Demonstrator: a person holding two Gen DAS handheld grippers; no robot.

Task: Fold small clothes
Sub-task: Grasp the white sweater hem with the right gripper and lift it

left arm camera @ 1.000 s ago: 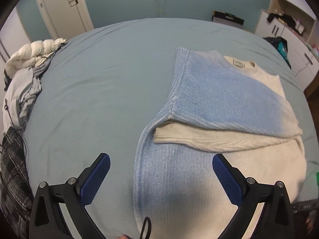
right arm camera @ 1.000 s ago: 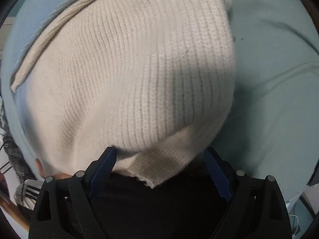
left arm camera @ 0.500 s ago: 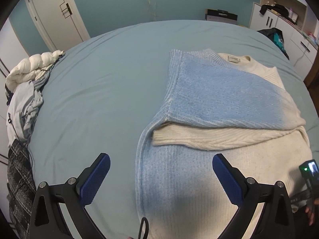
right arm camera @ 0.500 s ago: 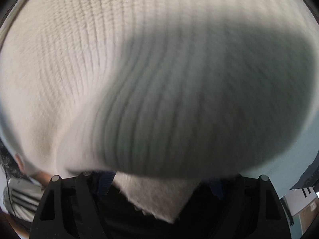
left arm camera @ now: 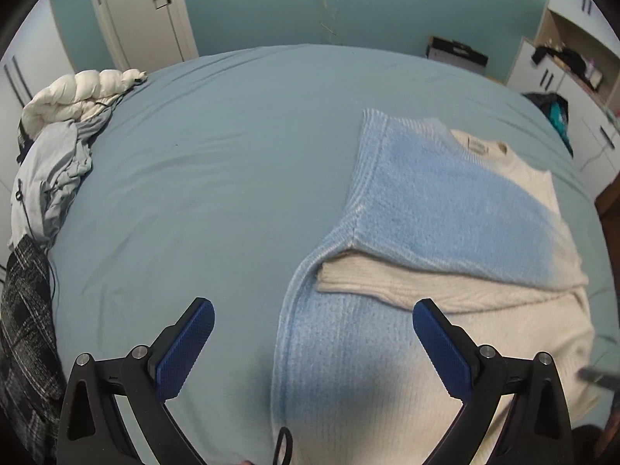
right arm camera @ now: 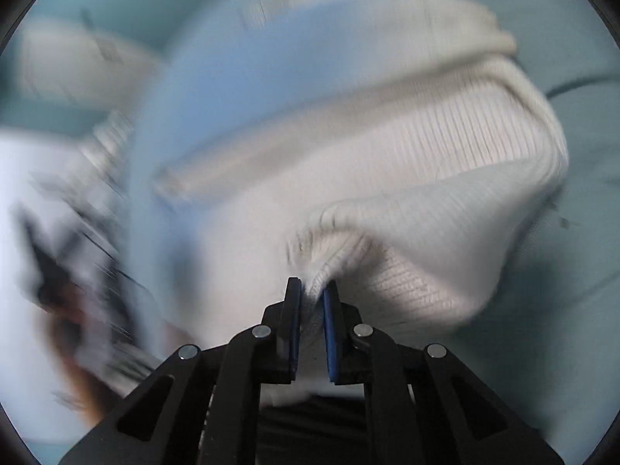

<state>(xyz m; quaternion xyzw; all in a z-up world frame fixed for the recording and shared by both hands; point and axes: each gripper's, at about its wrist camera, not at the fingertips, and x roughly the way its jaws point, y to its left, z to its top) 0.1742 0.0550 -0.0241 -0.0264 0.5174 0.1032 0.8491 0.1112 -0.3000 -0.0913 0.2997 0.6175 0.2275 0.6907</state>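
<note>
Where right tool [right arm camera: 311,286] pinches, sweater [right arm camera: 407,178] hem

Sweater [left arm camera: 445,209]: light blue fading to cream, ribbed knit.
Sheet [left arm camera: 217,178]: pale blue-green.
Pads [left arm camera: 186,352]: dark blue, textured.
Jacket [left arm camera: 73,97]: white, quilted.
Cloth [left arm camera: 23,310]: black-and-white plaid.

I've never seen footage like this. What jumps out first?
A blue-and-cream sweater lies partly folded on the right half of a pale blue bed. The right tool has just closed on the sweater's cream edge, pinching it up. The left tool hovers open above the sweater's near blue part.
</note>
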